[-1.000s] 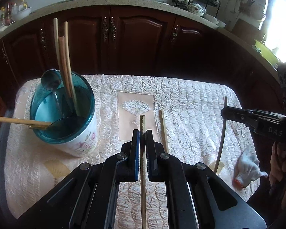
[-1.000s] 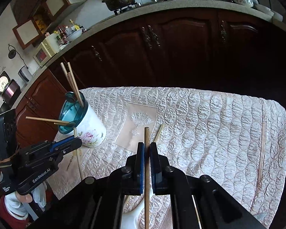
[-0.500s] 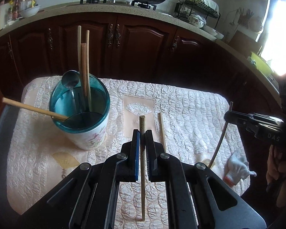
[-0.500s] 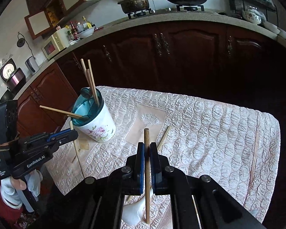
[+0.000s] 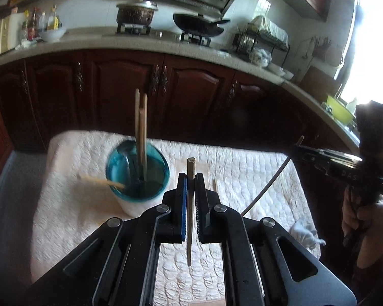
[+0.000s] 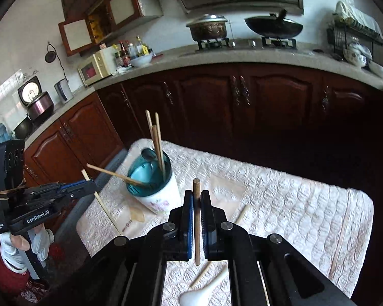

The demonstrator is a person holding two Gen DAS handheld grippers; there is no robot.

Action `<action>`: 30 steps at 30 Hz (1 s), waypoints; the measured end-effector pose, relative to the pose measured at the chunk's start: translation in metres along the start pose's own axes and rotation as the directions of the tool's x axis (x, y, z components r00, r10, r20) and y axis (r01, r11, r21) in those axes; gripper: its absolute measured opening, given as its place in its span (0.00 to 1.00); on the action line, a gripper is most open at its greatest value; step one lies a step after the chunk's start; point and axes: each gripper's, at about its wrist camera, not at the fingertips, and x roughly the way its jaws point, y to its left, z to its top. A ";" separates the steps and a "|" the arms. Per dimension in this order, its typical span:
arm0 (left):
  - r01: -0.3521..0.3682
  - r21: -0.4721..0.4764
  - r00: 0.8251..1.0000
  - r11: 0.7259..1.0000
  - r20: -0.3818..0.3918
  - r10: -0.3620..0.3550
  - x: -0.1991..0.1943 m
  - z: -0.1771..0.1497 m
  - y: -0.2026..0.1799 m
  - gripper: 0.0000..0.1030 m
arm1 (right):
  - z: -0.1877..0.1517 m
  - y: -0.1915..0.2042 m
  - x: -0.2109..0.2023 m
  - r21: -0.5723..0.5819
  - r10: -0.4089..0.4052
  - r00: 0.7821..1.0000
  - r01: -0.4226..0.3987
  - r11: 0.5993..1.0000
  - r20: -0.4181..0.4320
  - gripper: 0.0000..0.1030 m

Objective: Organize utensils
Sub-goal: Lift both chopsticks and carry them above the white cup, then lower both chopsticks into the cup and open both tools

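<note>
A teal-rimmed white floral holder (image 5: 138, 178) stands on the quilted table and holds several chopsticks and a metal spoon; it also shows in the right wrist view (image 6: 153, 186). My left gripper (image 5: 190, 178) is shut on a chopstick (image 5: 190, 219), held upright in the air right of the holder. My right gripper (image 6: 197, 199) is shut on another chopstick (image 6: 197, 219), held upright above the table. Each gripper shows in the other's view: the right one (image 5: 297, 150) and the left one (image 6: 89, 185).
Loose chopsticks lie on the cloth: one (image 6: 242, 215) near the middle, one (image 6: 339, 242) by the right edge. A white ceramic spoon (image 6: 201, 292) lies near the front. A white cloth (image 5: 303, 232) sits at the table's right edge. Dark cabinets (image 6: 242, 102) stand behind.
Both grippers have risen with their chopsticks and tilted up, so the table looks farther off. The holder now sits nearer the middle of both views.
</note>
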 end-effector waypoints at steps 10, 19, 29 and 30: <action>-0.125 -0.038 0.973 0.991 0.192 0.130 -0.035 0.074 0.033 0.04 | 0.074 0.042 0.005 -0.038 0.086 0.991 -0.082 0.996 0.105 0.05; -0.239 -0.064 0.948 0.969 0.200 0.247 0.010 0.096 0.064 0.04 | 0.118 0.070 0.052 -0.071 0.057 0.992 -0.050 0.996 0.108 0.05; -0.290 -0.090 0.947 0.953 0.113 0.299 0.073 0.083 0.093 0.04 | 0.120 0.060 0.119 -0.050 0.046 0.998 -0.044 0.998 0.035 0.05; -0.297 -0.082 0.948 0.951 0.096 0.305 0.080 0.081 0.094 0.04 | 0.117 0.059 0.122 -0.048 0.047 0.999 -0.046 0.998 0.025 0.05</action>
